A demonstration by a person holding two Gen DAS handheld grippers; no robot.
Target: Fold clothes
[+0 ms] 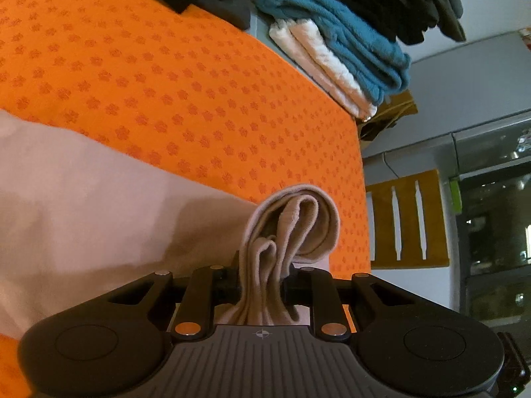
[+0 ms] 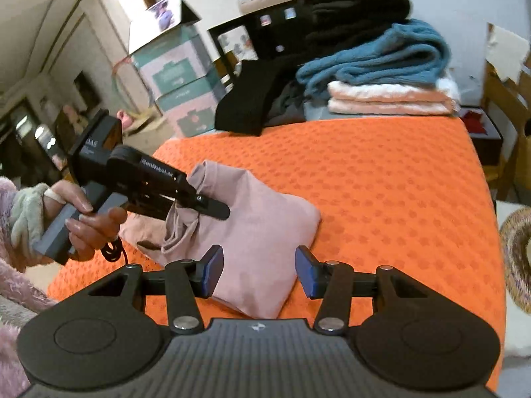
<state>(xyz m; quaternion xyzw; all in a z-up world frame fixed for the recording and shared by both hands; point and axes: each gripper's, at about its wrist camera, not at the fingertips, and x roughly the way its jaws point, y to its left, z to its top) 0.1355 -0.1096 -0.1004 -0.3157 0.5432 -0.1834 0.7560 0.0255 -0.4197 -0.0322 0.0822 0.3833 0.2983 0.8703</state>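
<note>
A pale pink garment [image 2: 262, 229] lies partly folded on the orange patterned cloth [image 2: 381, 182]. My left gripper [image 1: 260, 278] is shut on a bunched ribbed edge of the garment [image 1: 292, 225], lifting it; the rest of the garment spreads to the left [image 1: 83, 192]. In the right wrist view the left gripper [image 2: 199, 204] is seen pinching that edge at the garment's left side. My right gripper [image 2: 259, 272] is open, its blue pads [image 2: 212, 270] hovering above the garment's near edge, empty.
A stack of folded clothes, teal [image 2: 375, 56], white-pink [image 2: 388, 99] and black [image 2: 351, 3], stands at the far edge. A black garment [image 2: 252, 99] lies beside it. Cardboard boxes [image 2: 179, 79] stand beyond. A woven basket [image 2: 517, 258] is at right. A wooden chair [image 1: 408, 222] stands past the table edge.
</note>
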